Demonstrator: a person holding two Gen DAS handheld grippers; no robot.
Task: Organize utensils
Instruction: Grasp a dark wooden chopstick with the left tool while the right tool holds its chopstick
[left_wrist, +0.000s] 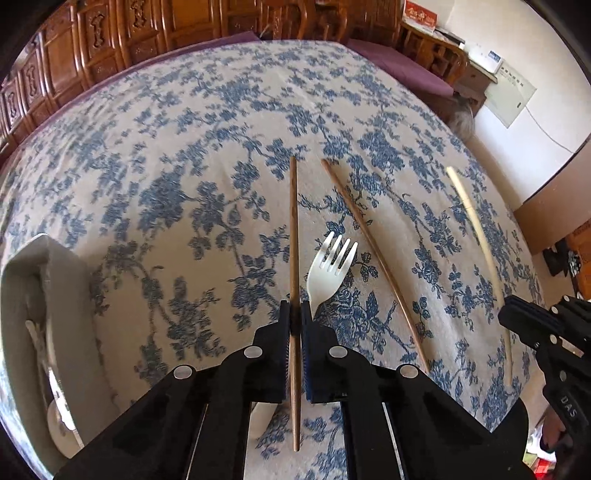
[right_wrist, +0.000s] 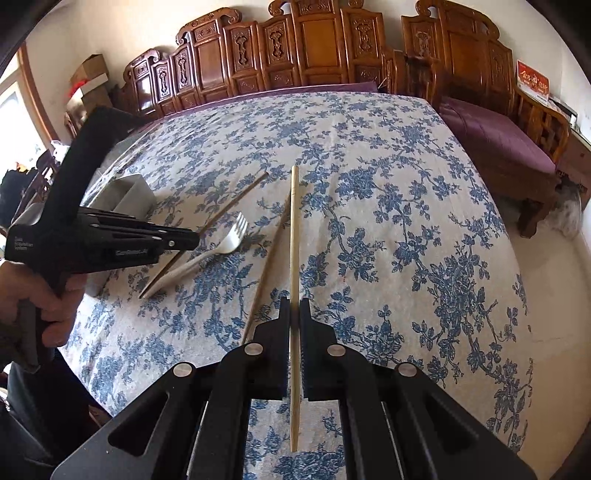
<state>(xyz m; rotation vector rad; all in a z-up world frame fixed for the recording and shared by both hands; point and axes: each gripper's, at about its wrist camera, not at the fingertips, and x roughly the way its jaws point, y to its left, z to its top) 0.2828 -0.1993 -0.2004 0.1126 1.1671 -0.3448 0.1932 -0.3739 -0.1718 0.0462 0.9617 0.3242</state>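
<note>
Both grippers reach level over the floral tablecloth (left_wrist: 184, 155), the left gripper (left_wrist: 294, 314) pinched tight on a dark chopstick (left_wrist: 293, 221), the right gripper (right_wrist: 294, 314) on a pale chopstick (right_wrist: 294, 229), the fork's (left_wrist: 328, 269) handle hidden beneath.

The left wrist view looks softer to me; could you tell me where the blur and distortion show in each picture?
Left wrist view: the pale chopstick is smeared, the tablecloth print soft and bulged. Right wrist view: sharper, the fork crisp, with the cloth edge bowed by the fisheye.
</note>
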